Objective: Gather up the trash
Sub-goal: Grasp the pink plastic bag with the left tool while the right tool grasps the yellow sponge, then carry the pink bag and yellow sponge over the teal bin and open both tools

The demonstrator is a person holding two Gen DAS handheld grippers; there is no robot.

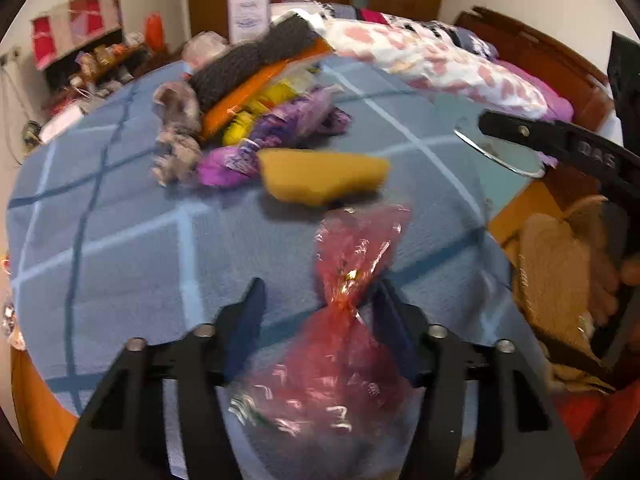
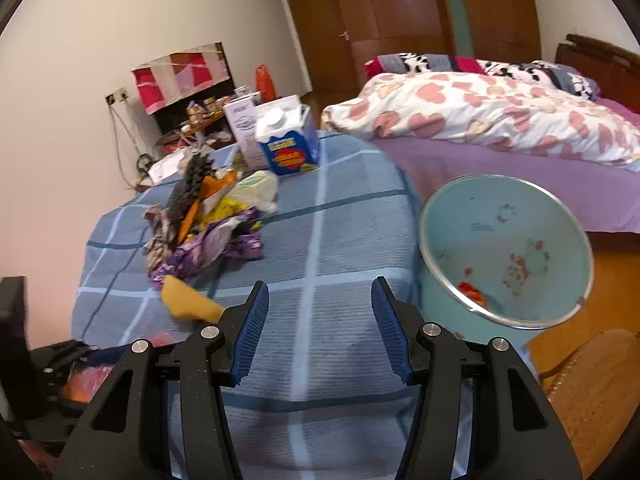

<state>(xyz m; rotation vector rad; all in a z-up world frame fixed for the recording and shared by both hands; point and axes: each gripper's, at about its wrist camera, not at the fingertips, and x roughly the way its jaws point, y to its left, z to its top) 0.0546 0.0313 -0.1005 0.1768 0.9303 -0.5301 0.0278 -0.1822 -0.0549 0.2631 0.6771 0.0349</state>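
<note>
The red plastic wrapper (image 1: 352, 280) sits between the left gripper (image 1: 320, 320)'s blue pads (image 1: 250, 320), which stand well apart; the wrapper's twisted waist touches the right-hand pad, but whether it is truly pinched I cannot tell, as the picture is blurred. The right gripper (image 2: 320, 328) hangs over the near edge of the blue checked cloth (image 2: 340, 240), its fingers spread wide with nothing between them.

To my eye the step in hand is carrying this wrapper to the pale blue bin (image 2: 508, 252), which stands off the cloth's right edge, beside the bed. Done well, the fingers would close on the twisted waist, where the film is bunched and least slippery, and let go only once squarely above the bin's rim, since so light a piece could drift.

Further out, one yellow sponge-like piece (image 1: 324, 176) lies near the middle of the cloth. Behind it lies one heap of crumpled wrappers (image 2: 208, 236), purple, yellow and orange, too tangled to count. Two cartons (image 2: 288, 140) stand at the far edge. One orange scrap (image 2: 472, 292) lies in the bin.
</note>
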